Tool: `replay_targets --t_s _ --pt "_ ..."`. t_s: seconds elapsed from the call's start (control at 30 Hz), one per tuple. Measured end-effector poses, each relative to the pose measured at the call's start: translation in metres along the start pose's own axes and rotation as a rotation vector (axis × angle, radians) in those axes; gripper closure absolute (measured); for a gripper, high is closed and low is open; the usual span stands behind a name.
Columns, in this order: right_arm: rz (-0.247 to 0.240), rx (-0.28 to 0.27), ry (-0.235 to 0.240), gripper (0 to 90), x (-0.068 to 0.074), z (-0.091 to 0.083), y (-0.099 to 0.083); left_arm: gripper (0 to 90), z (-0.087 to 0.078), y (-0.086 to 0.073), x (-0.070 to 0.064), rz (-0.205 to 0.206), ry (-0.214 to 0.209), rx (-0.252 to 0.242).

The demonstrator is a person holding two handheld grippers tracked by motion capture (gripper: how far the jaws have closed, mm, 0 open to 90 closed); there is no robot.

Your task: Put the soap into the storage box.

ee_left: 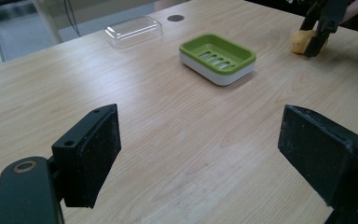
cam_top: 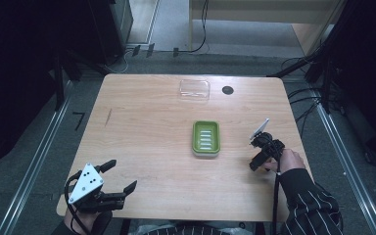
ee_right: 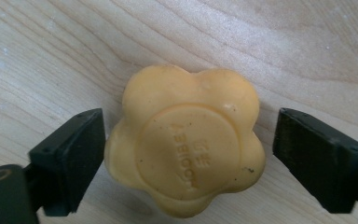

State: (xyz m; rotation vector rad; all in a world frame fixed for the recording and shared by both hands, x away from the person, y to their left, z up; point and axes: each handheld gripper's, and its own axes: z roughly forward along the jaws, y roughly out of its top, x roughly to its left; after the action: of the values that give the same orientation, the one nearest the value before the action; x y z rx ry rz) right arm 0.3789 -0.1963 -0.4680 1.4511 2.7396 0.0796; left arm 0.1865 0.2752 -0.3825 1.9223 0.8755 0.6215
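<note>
Lab-type recording room: lone wooden table (cam_top: 142, 142) on grey carpet, floor rails (cam_top: 34, 166), loose cables (cam_top: 303, 105), dark equipment stands (cam_top: 58, 73) at both sides, bare surroundings.

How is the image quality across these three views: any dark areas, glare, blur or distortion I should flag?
High view: the table is evenly lit, the surroundings fall into near-black, and small things look soft. Left gripper view: the near jaws are slightly blurred, while the green soap dish is sharp and the clear lid catches mild glare. Right gripper view: the yellow soap is sharp enough to show its embossing.
</note>
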Motion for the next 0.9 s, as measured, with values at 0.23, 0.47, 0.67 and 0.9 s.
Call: replay_targets --t_s 0.23,0.47,0.67,0.9 --pt "-0.006 0.024 0.006 14.0 -0.0001 0.0032 0.0024 13.6 0.0000 -0.0001 -0.0001 -0.002 0.000 -0.001" --pt "-0.005 0.037 0.005 16.6 0.0008 0.0048 0.0037 13.6 -0.0003 -0.0002 0.0001 -0.003 -0.001 -0.002" --pt "-0.002 0.039 0.013 20.3 0.0002 0.0048 0.0035 13.6 -0.0002 -0.0001 -0.0001 -0.003 0.000 0.000" --pt "-0.008 0.036 0.019 25.5 0.0012 0.0031 0.0039 13.6 -0.0002 -0.0001 -0.0002 0.000 0.001 -0.001"
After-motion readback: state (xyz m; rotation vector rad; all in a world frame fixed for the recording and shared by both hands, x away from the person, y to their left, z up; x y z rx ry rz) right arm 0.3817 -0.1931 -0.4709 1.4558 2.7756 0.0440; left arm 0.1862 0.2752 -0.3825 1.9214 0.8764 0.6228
